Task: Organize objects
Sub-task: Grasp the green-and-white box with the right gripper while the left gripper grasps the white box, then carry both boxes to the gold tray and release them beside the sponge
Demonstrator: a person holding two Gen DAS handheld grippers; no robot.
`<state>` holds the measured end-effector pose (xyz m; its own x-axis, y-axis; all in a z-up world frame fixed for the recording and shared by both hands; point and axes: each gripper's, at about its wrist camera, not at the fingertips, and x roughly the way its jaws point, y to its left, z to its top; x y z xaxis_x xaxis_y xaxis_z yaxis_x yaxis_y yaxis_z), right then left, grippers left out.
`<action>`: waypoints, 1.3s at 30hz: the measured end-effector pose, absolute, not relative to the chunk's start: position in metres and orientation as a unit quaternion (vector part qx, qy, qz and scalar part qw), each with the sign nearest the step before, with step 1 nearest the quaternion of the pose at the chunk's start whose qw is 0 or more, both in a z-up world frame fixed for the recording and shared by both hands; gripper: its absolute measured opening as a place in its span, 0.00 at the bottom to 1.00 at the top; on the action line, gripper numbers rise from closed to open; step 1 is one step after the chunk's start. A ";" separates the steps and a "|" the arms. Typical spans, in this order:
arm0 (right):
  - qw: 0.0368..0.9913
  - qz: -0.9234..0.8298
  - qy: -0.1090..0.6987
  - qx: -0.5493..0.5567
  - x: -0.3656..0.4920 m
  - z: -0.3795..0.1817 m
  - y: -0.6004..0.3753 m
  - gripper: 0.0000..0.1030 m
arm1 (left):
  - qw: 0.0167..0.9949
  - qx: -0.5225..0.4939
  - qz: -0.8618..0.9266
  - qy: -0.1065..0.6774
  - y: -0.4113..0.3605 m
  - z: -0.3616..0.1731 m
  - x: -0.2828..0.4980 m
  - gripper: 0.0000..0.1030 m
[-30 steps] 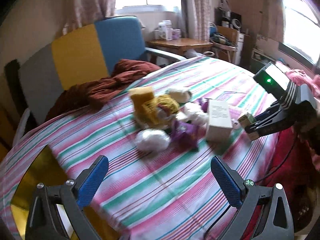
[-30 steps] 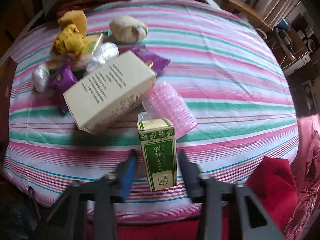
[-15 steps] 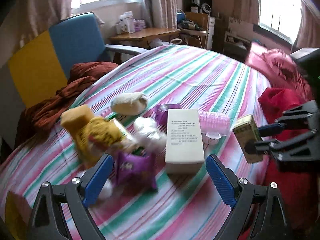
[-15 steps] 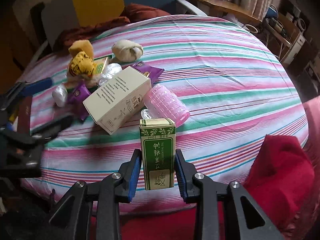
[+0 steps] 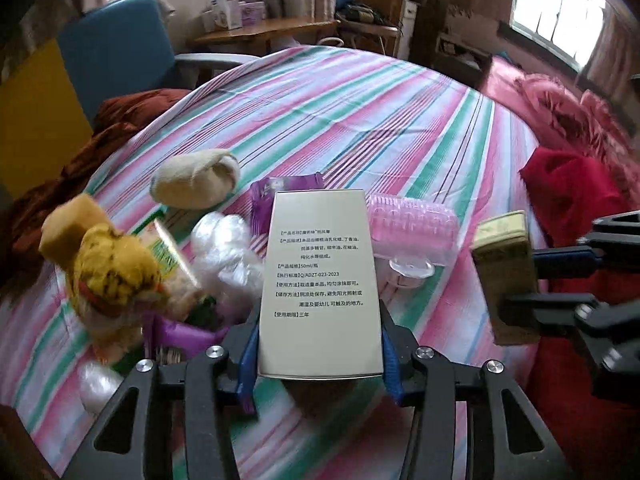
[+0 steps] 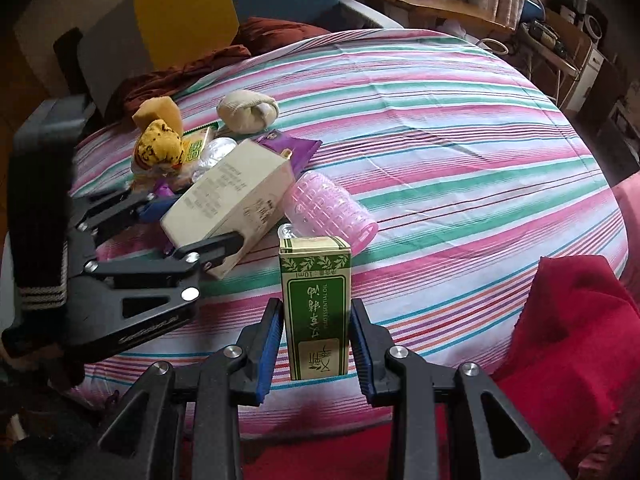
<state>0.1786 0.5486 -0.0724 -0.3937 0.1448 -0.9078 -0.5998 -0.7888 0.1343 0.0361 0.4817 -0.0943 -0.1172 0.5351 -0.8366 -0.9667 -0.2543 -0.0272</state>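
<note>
Left claw (image 5: 320,354): closing on cream box (image 5: 320,280), long axis along fingers, near bed (image 5: 360,120) edge | Right claw (image 6: 316,344): pinched upright green box (image 6: 316,308), tilted downward above bed edge.

Black claw (image 6: 316,344) frames, blue pads, silver screws — striped dark cuff (image 6: 42,280).

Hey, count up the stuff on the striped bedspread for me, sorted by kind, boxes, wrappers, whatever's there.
Boxes: 2, the cream box and the green box
Purple wrappers: 2
Clear plastic wads: 2
Pink roller: 1
Beige sock roll: 1
Yellow soft items: 2
Green-labelled packet: 1
Total: 11
</note>
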 end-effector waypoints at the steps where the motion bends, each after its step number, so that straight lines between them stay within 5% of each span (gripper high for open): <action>1: 0.232 0.804 0.228 -0.499 0.179 -0.072 0.549 0.31 | 0.542 -0.381 0.698 0.273 0.474 -0.090 0.036 0.48; 12: 0.214 0.822 0.205 -0.485 0.169 -0.058 0.526 0.31 | 0.506 -0.381 0.753 0.177 0.352 -0.032 0.015 0.48; 27: -0.007 0.879 0.138 -0.457 0.041 -0.021 0.359 0.31 | 0.293 -0.398 0.869 0.040 0.123 -0.015 -0.069 0.48; 39: -0.148 0.846 0.107 -0.501 -0.037 -0.044 0.222 0.31 | 0.159 -0.400 0.903 -0.004 0.018 -0.026 -0.140 0.48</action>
<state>-0.0371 0.2222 -0.0440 -0.4532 -0.3587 -0.8161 0.1436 -0.9329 0.3303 -0.1403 0.0176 -0.0265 -0.6300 0.2895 -0.7206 -0.2836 -0.9496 -0.1335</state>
